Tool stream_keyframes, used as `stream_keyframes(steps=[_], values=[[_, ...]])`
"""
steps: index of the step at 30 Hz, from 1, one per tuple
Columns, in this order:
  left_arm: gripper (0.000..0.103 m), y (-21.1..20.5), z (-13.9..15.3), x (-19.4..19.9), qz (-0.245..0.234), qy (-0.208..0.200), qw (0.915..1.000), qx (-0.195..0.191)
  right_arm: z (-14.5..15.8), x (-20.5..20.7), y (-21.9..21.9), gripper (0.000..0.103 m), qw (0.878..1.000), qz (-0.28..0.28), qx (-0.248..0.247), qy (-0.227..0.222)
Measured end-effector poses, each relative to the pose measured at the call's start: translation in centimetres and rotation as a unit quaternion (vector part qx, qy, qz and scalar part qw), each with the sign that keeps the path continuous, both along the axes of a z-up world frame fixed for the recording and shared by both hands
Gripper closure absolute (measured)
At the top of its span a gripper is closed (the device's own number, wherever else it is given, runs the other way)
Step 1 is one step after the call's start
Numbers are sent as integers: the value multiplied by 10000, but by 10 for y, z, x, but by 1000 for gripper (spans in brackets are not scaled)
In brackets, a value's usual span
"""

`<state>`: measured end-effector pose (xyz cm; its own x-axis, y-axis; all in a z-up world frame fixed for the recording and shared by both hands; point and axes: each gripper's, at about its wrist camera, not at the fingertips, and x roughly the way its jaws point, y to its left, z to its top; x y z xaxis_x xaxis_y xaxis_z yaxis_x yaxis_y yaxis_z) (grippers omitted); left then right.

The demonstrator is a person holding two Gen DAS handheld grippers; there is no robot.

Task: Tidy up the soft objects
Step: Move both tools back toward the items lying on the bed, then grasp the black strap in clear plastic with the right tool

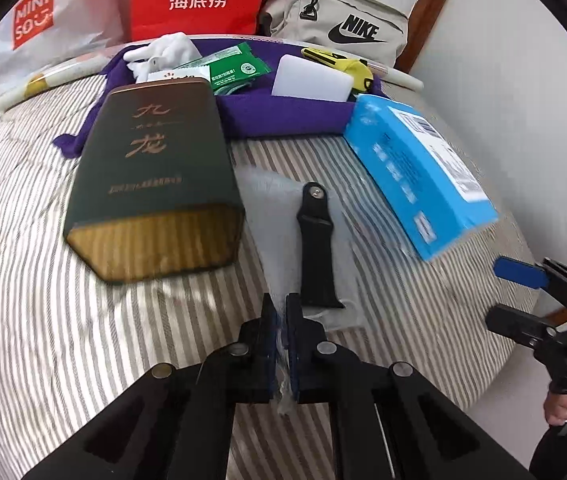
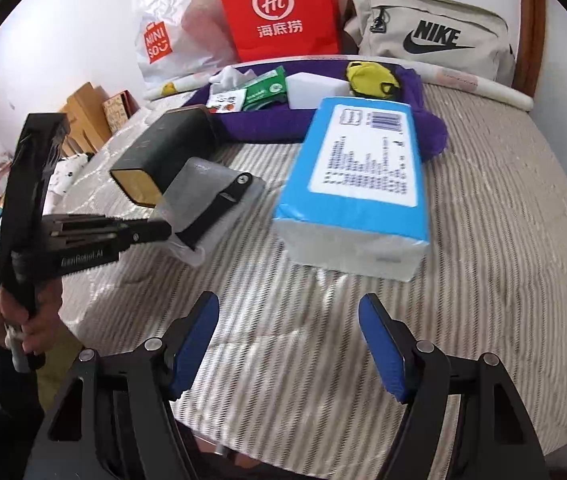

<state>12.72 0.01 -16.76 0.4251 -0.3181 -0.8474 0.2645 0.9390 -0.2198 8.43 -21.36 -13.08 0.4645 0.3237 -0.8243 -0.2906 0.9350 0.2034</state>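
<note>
We see the clear pouch point(image 1: 283, 216) with a black strap point(image 1: 315, 248) inside, lying on the striped bed point(image 1: 43, 300) between the dark box point(image 1: 155, 184) and the blue tissue pack point(image 1: 419, 172). Our left tool point(image 1: 281, 312) is clamped on the pouch's near edge. Our right tool point(image 2: 287, 344) stands apart, empty, before the tissue pack.

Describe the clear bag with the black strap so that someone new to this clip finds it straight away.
On the striped bed cover, look in the gap between the dark green box and the blue tissue pack. There lies a small clear plastic bag with a black watch strap inside, its near edge pinched by the left tool. It is the only see-through item there.
</note>
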Motion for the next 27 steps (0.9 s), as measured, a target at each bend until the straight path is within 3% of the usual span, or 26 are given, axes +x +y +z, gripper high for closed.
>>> stream_keyframes(steps=[4,10,12,14,18,22,27], values=[[97,6,-1,-25,26,223,9991,-371,1,-6,14,31,9998,65,190,-25],[97,13,-11,-54,-36,509,9963,-699,-5,-8,44,43,9993,275,253,63],[85,19,-13,-58,25,511,9976,-463,-9,-8,56,47,9990,385,212,86],[82,29,-13,-61,98,397,9985,-360,-12,-7,68,53,9985,514,162,97],[50,54,-8,-62,355,189,9990,-215,-21,-1,90,57,9978,623,85,225],[50,73,-9,-56,586,129,9982,-90,-29,7,108,57,9972,647,-26,366],[50,102,-12,-52,733,287,9929,-891,-36,12,124,57,9971,536,-421,336]])
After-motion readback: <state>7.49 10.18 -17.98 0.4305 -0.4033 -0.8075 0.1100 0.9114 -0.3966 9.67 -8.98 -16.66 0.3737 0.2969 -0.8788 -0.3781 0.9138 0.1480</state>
